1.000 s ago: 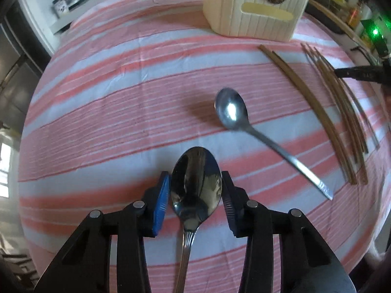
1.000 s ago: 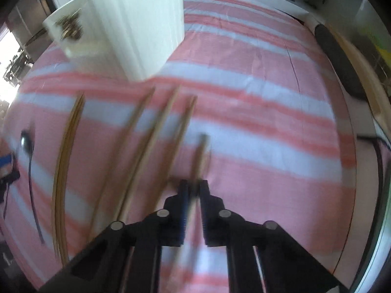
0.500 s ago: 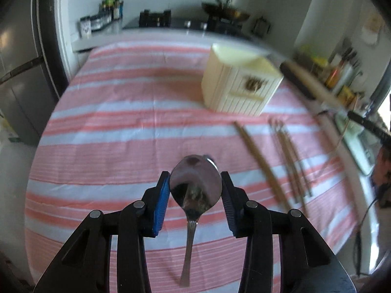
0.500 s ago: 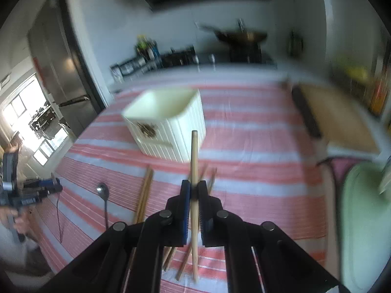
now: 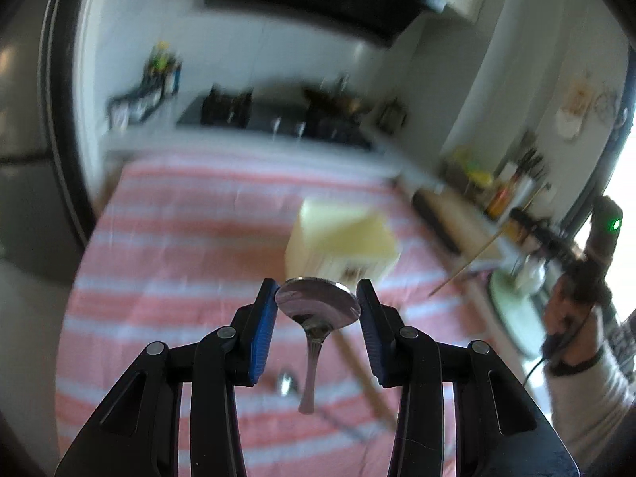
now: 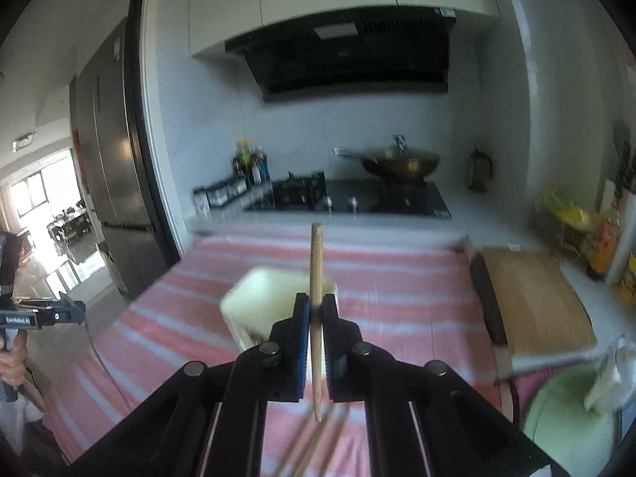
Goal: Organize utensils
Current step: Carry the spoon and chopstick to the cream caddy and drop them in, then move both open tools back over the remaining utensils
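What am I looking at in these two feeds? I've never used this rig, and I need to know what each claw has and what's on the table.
There is no robot arm: a person holds one handheld claw in each hand, and each claw carries a fisheye camera looking forward along its two fingers.

The left wrist view shows the left claw gripping a metal spoon by its bowl, handle hanging down, lifted off the striped tablecloth. Below it a second spoon and a chopstick lie on the cloth.

The right wrist view shows the right claw shut on one wooden chopstick, held nearly upright. More chopsticks lie blurred on the cloth beneath.

Ahead of both sits the cream utensil holder, probably where these go.
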